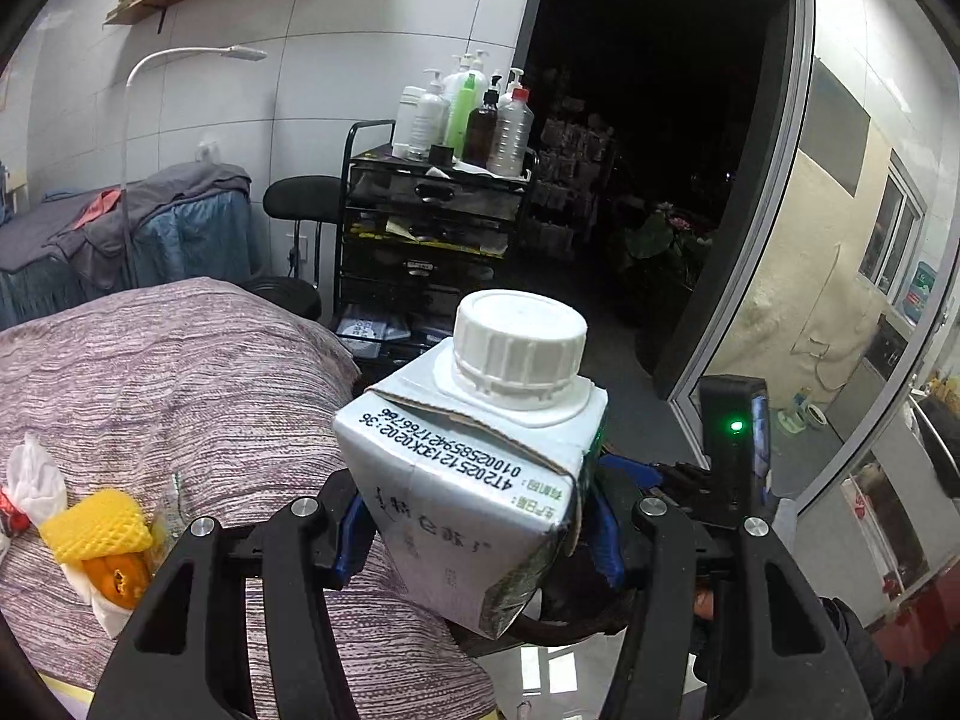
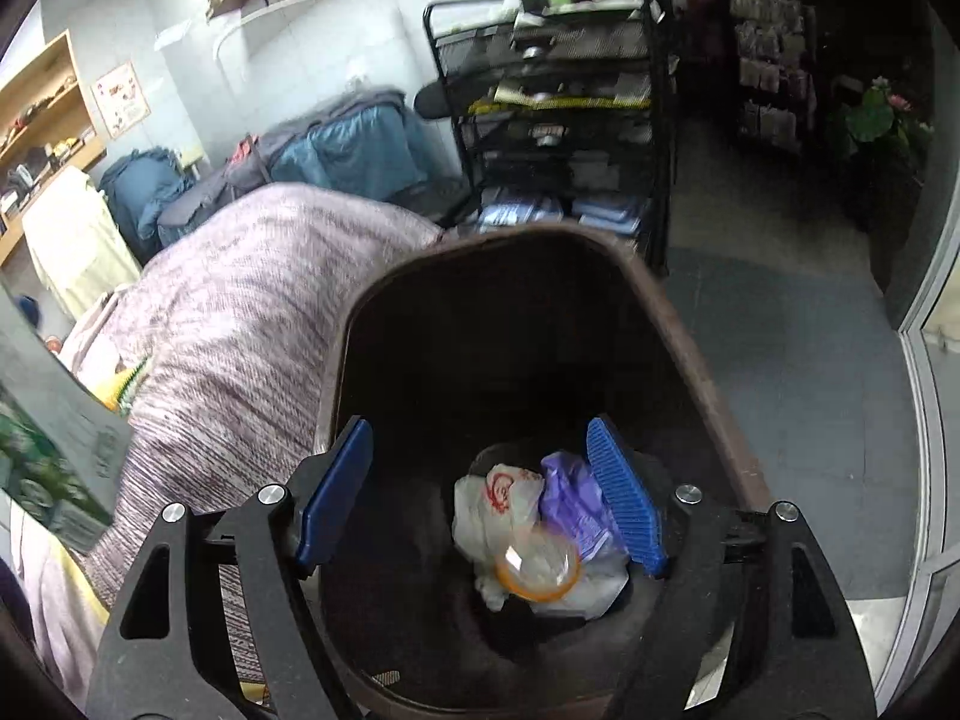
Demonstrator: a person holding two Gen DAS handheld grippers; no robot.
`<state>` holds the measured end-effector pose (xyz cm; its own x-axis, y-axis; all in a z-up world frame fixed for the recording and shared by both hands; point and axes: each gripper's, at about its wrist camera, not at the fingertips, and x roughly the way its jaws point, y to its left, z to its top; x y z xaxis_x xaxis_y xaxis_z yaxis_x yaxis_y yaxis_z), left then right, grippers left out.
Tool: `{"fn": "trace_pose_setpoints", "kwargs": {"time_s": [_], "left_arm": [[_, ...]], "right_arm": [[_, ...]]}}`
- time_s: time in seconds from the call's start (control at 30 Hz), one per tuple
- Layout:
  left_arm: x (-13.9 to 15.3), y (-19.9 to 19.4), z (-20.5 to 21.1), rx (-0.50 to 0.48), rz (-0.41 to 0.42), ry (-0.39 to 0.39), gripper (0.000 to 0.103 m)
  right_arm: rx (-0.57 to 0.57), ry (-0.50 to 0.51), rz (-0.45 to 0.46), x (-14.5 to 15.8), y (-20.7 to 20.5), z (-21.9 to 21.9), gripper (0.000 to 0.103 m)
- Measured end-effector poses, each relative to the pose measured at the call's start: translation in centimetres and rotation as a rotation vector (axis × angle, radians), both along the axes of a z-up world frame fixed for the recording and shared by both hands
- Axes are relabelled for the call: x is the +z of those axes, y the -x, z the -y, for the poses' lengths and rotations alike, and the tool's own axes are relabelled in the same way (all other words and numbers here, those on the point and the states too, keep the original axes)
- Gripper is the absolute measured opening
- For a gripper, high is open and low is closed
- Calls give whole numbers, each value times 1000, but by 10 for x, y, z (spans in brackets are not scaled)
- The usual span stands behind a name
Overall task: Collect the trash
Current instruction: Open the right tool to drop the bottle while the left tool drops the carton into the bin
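Observation:
My left gripper [image 1: 474, 516] is shut on a grey-white milk carton [image 1: 462, 498] with a white screw cap [image 1: 519, 345]; the blue pads press on its two sides and it tilts to the right. The same carton shows at the left edge of the right wrist view [image 2: 54, 450]. My right gripper [image 2: 480, 438] stands open above a dark brown trash bin [image 2: 690, 348], with nothing between its pads. In the bin lie a white plastic bag [image 2: 498, 498], a purple bag [image 2: 570, 498] and a blurred clear cup with an orange rim [image 2: 537, 567].
A bed under a striped purple blanket [image 1: 180, 372] fills the left. On it lie a yellow foam net [image 1: 96, 525], orange peel [image 1: 117, 582] and white tissue [image 1: 36, 483]. A black wire cart [image 1: 432, 222] with bottles stands behind. A glass door [image 1: 840, 240] is at the right.

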<state>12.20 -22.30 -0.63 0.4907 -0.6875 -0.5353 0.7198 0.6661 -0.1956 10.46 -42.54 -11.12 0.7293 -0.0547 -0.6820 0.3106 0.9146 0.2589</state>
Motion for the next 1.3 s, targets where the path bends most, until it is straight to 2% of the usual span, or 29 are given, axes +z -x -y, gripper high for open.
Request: {"fn": "trace_pose_setpoints", "kwargs": {"time_s": [0.27, 0.47, 0.73, 1.1, 1.17, 1.23, 1.3], "left_arm": [[-1, -6, 24, -43, -34, 0, 56], [-6, -8, 47, -75, -60, -17, 56], [-21, -9, 79, -104, -60, -91, 56], [-43, -17, 103, -96, -88, -177, 56], [-47, -18, 106, -98, -102, -194, 60], [-50, -19, 107, -91, -98, -204, 79], [-50, -17, 106, -78, -72, -216, 86]], "right_arm": [[-118, 71, 108, 35, 38, 8, 82], [-227, 82, 165, 53, 64, 27, 84], [-315, 86, 191, 64, 88, 48, 84], [-340, 71, 184, 63, 96, 59, 85], [-340, 67, 185, 63, 96, 59, 89], [-346, 63, 189, 64, 97, 60, 90], [-346, 63, 192, 64, 96, 60, 90]]}}
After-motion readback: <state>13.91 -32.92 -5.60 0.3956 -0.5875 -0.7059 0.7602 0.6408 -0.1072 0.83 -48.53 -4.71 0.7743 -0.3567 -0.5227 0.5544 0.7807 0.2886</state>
